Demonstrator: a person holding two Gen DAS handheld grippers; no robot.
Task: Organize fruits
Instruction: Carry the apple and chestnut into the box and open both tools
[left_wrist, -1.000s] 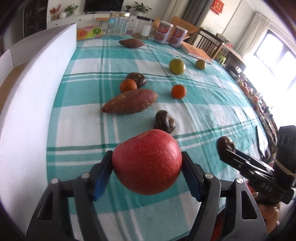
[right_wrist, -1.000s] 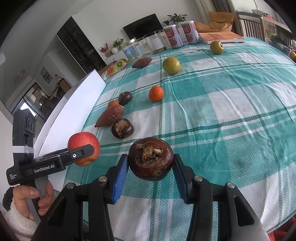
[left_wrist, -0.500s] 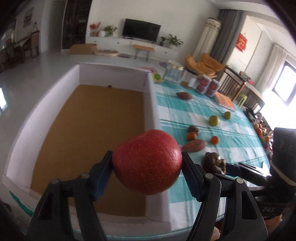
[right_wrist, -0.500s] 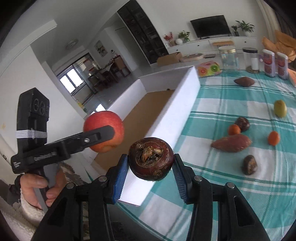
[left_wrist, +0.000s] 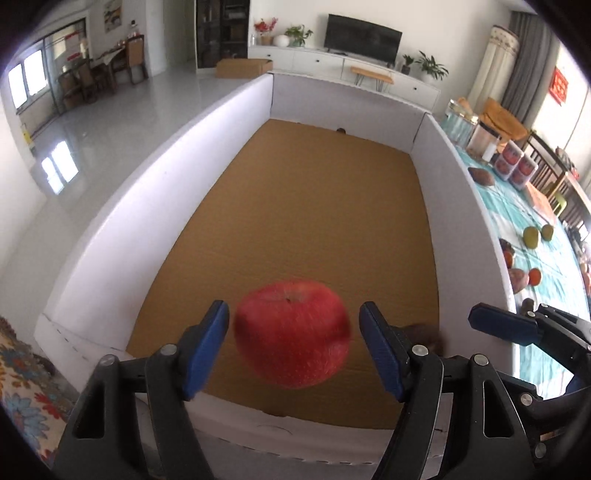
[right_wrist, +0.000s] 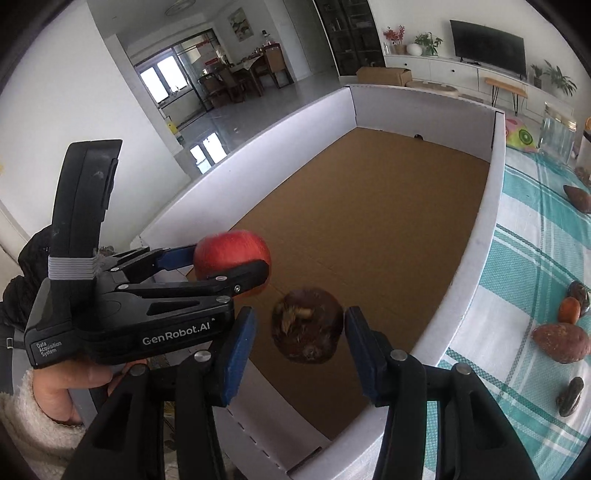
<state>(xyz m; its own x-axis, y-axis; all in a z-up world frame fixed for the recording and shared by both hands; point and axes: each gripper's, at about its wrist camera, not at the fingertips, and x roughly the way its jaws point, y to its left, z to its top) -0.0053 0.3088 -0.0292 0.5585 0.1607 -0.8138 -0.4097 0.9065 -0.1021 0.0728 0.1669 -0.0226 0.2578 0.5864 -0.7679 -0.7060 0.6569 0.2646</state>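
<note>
A red apple hangs blurred between the spread fingers of my left gripper, clear of both pads, above the brown floor of a large white-walled box. A dark brown wrinkled fruit is likewise loose between the spread fingers of my right gripper, over the box's near end. The left gripper and the apple show in the right wrist view, just left of the brown fruit. The right gripper's blue pad shows in the left wrist view.
To the right of the box, a teal checked tablecloth carries a sweet potato, an orange fruit, more dark fruits, green fruits, jars and cans. A small dark spot lies at the box's far wall.
Both grippers have moved from the table to above the box and opened. The apple and the brown fruit, held half a second ago, are now loose between the fingers.
</note>
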